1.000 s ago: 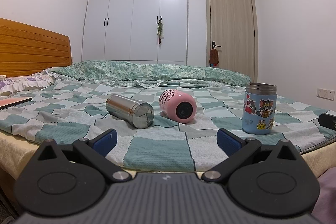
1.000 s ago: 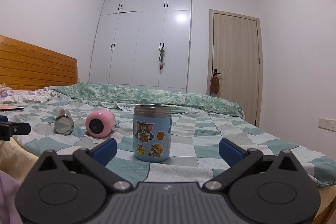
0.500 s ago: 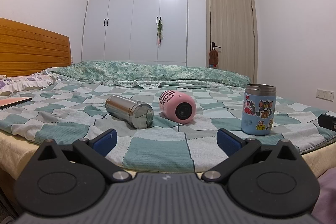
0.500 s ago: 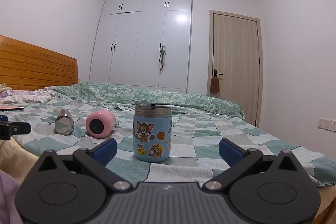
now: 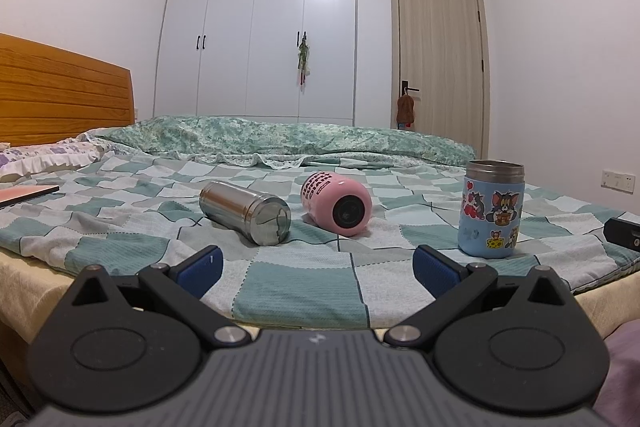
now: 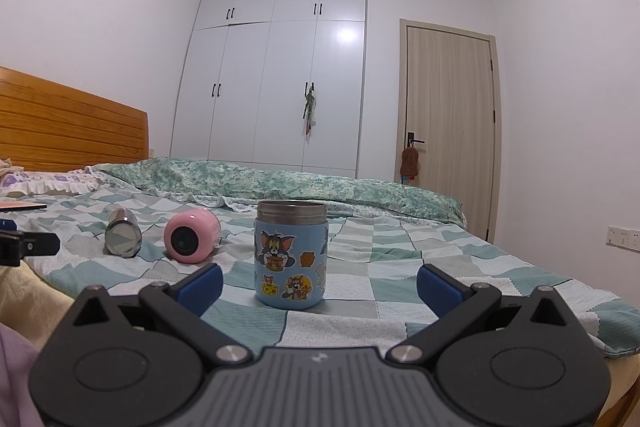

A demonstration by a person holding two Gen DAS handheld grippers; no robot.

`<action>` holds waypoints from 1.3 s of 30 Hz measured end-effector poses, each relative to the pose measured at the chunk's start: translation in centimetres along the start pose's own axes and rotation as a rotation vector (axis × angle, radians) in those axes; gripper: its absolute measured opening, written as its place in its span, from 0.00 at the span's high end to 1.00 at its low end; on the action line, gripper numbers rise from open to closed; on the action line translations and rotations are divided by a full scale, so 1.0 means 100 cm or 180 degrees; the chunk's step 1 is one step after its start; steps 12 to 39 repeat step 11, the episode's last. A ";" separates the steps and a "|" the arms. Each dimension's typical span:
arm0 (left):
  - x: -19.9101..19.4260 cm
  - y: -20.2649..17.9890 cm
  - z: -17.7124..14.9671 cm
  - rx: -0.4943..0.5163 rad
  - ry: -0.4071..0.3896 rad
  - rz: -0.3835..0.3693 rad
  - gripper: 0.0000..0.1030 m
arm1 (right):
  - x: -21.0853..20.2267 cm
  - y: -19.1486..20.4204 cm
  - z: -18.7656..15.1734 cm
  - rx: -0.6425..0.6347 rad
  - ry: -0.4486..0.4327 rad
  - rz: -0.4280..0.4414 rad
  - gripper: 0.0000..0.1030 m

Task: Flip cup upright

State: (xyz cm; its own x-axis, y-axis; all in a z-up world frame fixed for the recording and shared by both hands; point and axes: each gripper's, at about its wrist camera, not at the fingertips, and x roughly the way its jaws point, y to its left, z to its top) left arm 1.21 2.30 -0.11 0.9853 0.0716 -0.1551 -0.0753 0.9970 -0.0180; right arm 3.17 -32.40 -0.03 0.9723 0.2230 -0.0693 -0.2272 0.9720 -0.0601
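A steel cup [image 5: 245, 211] lies on its side on the checkered bedspread [image 5: 304, 279], its base toward me. A pink cup [image 5: 336, 202] lies on its side just right of it. A blue cartoon cup [image 5: 492, 213] stands upright at the right. My left gripper [image 5: 316, 269] is open and empty at the bed's near edge, short of the cups. My right gripper [image 6: 320, 281] is open and empty, just before the blue cup [image 6: 291, 253]; the pink cup [image 6: 192, 241] and steel cup [image 6: 123, 233] lie to its left.
A wooden headboard [image 5: 60, 95] and pillow [image 5: 44, 159] are at the left, with a flat book [image 5: 24, 195] on the bed. A folded green quilt [image 5: 300, 139] lies along the far side. White wardrobes [image 5: 260, 27] and a door [image 5: 438, 67] stand behind.
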 end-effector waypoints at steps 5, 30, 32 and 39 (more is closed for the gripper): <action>0.000 0.000 0.000 -0.0004 -0.0005 -0.0004 0.00 | 0.000 0.000 0.000 -0.0001 0.0000 0.0001 0.00; 0.000 0.001 0.000 -0.0038 0.0009 -0.0016 0.00 | 0.000 0.000 0.000 -0.0004 0.0003 0.0004 0.00; 0.000 0.001 0.000 -0.0038 0.0009 -0.0016 0.00 | 0.000 0.000 0.000 -0.0004 0.0003 0.0004 0.00; 0.000 0.001 0.000 -0.0038 0.0009 -0.0016 0.00 | 0.000 0.000 0.000 -0.0004 0.0003 0.0004 0.00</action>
